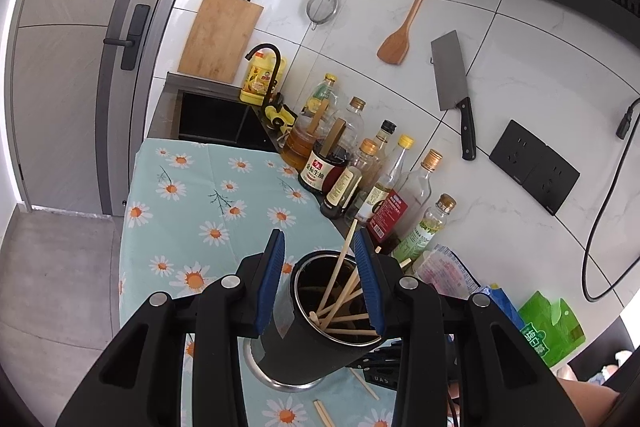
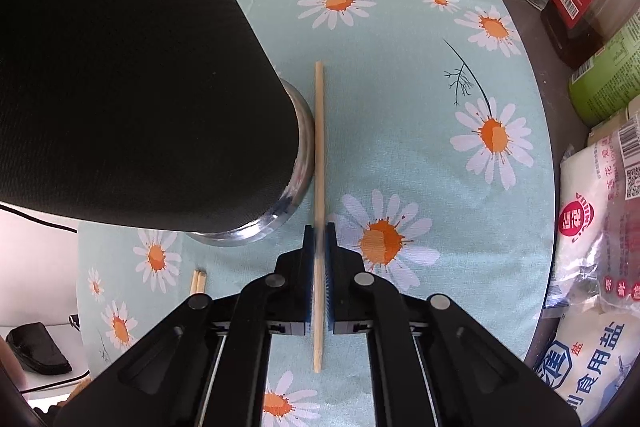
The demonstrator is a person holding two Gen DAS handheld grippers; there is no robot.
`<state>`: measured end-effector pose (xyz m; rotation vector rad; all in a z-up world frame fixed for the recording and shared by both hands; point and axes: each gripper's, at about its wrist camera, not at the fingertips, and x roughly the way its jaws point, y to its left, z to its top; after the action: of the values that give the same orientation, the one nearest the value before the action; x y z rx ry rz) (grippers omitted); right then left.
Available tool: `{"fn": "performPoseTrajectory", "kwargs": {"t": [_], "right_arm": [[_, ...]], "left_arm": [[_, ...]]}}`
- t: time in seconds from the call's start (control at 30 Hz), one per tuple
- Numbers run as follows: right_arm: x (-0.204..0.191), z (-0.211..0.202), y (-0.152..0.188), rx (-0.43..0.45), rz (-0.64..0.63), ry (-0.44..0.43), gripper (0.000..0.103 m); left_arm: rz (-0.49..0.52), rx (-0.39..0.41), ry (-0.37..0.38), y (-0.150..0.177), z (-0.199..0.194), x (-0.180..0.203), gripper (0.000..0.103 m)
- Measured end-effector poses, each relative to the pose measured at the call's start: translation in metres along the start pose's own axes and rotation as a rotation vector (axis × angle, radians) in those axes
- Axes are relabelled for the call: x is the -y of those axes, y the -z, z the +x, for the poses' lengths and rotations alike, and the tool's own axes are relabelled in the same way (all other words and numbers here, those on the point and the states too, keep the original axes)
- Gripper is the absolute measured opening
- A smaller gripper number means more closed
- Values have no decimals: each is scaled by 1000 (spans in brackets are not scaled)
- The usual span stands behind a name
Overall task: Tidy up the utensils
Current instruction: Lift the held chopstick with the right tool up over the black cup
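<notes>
The chopstick [image 2: 319, 155] blurs where the blue pads [image 2: 330, 259] meet it. The black holder [image 2: 120, 67] hides the cloth [image 2: 400, 67] behind, its top cut off.

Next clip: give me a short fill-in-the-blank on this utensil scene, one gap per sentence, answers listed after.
1. The right tool is shut on a single ____.
2. The left tool grips a black holder containing several ____.
3. The cloth is printed with ____.
4. A cleaver hangs on the tiled ____.

Missing words: chopstick; chopsticks; daisies; wall
</notes>
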<state>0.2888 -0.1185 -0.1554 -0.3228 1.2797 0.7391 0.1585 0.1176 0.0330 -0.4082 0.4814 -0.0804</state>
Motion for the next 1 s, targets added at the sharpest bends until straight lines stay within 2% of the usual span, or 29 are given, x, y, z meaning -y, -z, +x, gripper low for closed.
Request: {"fn": "performPoseTrajectory", "kwargs": {"t": [0.2, 0.4, 0.73, 1.0], "right_arm": [[11, -12, 2, 9, 38, -2, 6], [26, -30, 1, 62, 90, -12, 6], [44, -118, 20, 277, 183, -73, 6], [36, -184, 13, 459, 172, -191, 6]], "left_arm": [[4, -5, 2, 1, 0, 1, 35], [0, -11, 5, 3, 2, 1, 35], [2, -16, 9, 2, 5, 3, 35], [15, -24, 17, 3, 8, 8, 35]]}}
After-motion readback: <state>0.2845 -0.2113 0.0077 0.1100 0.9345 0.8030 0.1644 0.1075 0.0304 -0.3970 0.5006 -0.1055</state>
